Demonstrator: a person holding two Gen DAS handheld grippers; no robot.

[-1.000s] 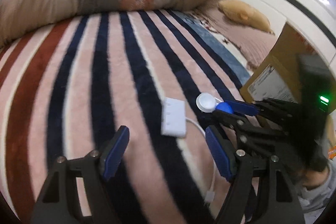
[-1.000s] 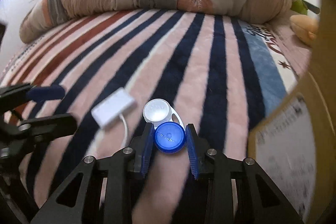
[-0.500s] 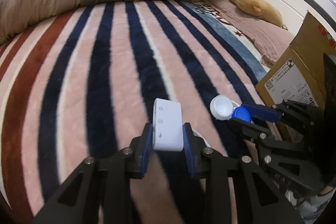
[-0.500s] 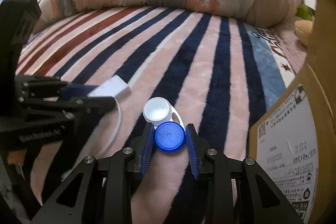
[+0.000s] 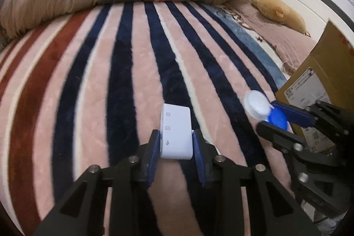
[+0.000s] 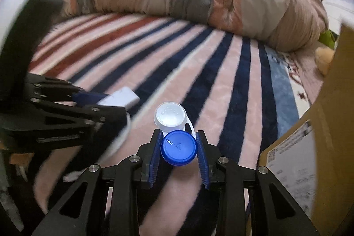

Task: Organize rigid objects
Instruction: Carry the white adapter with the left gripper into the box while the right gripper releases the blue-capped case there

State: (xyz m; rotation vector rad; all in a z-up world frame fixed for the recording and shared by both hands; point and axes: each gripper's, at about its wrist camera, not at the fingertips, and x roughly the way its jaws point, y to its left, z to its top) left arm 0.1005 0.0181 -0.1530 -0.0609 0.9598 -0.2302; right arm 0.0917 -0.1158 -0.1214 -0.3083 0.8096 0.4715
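Both tongs are loaded: left gripper (image 5: 176, 148) is clamped across the near end of the white adapter block (image 5: 176, 131), held above the striped blanket (image 5: 124, 72); right gripper (image 6: 179, 154) is clamped on the blue cap (image 6: 178, 147) of the lens case (image 6: 174, 129), its white cap (image 6: 170, 117) projecting forward, unsupported.

Hazards, as judged: the adapter block is smooth, hard plastic with rounded edges, gripped only at one end, so it may pivot or slide out; its trailing cable (image 6: 124, 132) hangs beside the left gripper's fingers and may snag; the round blue cap offers narrow contact and may rotate between the pads; the two tools sit near each other and may collide on approach to the cardboard box (image 6: 320, 125); the plush pile would cushion a drop but could let a small item roll.
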